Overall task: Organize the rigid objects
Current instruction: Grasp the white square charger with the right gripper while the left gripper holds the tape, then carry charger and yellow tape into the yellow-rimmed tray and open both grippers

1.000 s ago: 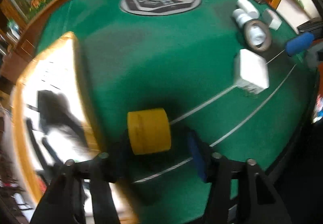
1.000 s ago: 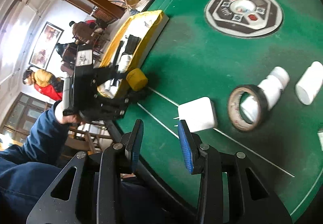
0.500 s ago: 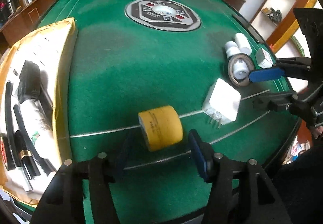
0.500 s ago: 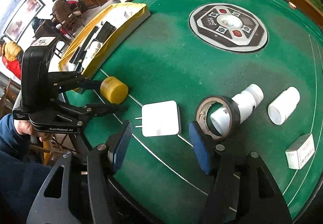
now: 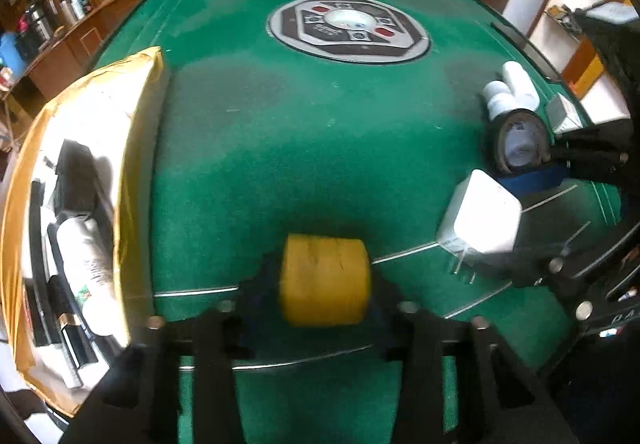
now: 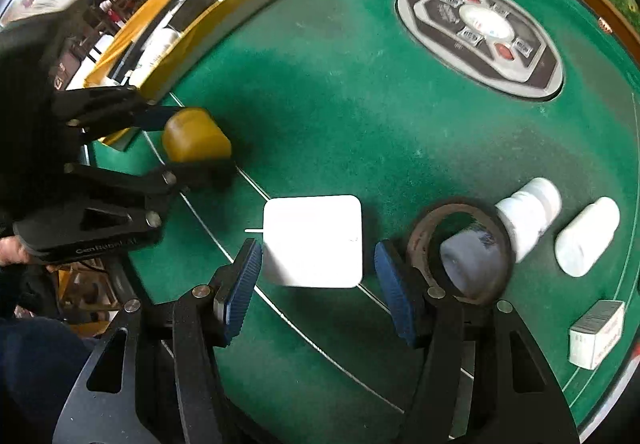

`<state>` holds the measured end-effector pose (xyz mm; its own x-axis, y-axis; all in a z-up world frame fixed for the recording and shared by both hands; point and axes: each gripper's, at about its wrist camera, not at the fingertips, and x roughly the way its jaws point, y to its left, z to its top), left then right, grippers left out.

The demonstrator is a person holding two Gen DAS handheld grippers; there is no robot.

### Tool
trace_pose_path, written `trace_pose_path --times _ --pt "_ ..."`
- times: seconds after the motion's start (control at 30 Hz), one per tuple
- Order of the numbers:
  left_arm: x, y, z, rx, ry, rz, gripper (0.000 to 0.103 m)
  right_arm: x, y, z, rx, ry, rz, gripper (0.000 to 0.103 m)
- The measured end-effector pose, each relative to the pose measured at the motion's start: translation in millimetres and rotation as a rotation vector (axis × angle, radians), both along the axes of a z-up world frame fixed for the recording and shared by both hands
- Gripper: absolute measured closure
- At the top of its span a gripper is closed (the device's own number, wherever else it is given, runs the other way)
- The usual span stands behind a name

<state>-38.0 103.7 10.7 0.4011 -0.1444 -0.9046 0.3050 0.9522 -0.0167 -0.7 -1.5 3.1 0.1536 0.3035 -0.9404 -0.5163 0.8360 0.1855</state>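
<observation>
L gripper (image 5: 324, 284) clamped on yellow roll (image 5: 325, 279) | R gripper (image 6: 316, 284) wide open, white charger (image 6: 314, 240) btwn fingers, untouched | green bench (image 6: 360, 124)

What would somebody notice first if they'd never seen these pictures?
Probably the chunky yellow roll of tape squeezed in the left claw low over the green felt table, beside the yellow-edged storage box. Next, the white square plug adapter lying between the wide-open blue pads of the right claw.
</observation>
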Motion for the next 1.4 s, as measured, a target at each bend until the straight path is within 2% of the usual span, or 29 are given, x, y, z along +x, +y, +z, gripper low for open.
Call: trace_pose_path --times 0.03,0.1,0.37,0.67,1.0,1.2,1.4 --pt "-0.2 3.4 1.1 -0.023 0.006 0.016 0.070 1.1 0.4 -2.0 0.015 0.011 -0.002 0.043" --pt "-0.5 8.7 2.2 -0.062 0.013 0.034 0.070 1.8 -0.1 -2.0 0.025 0.000 -0.015 0.050" --pt "0.0 20.4 11.7 -0.141 0.005 0.081 0.070 0.3 -8.2 3.7 0.057 0.008 -0.030 0.050" --pt "3.4 26.0 27.2 -0.168 -0.022 0.096 0.070 6.3 -29.5 14.4 0.126 -0.009 -0.096 0.050" --pt "6.6 45.1 49.0 -0.209 -0.064 0.122 0.070 12.8 -22.8 26.4 0.154 -0.027 -0.117 0.050" --pt "6.6 72.7 62.1 -0.222 -0.097 0.168 0.070 22.7 -4.5 36.7 0.162 -0.035 -0.096 0.050" --pt "10.2 114.0 65.1 -0.211 -0.116 0.243 0.070 44.3 31.9 51.8 0.174 -0.055 -0.062 0.050"
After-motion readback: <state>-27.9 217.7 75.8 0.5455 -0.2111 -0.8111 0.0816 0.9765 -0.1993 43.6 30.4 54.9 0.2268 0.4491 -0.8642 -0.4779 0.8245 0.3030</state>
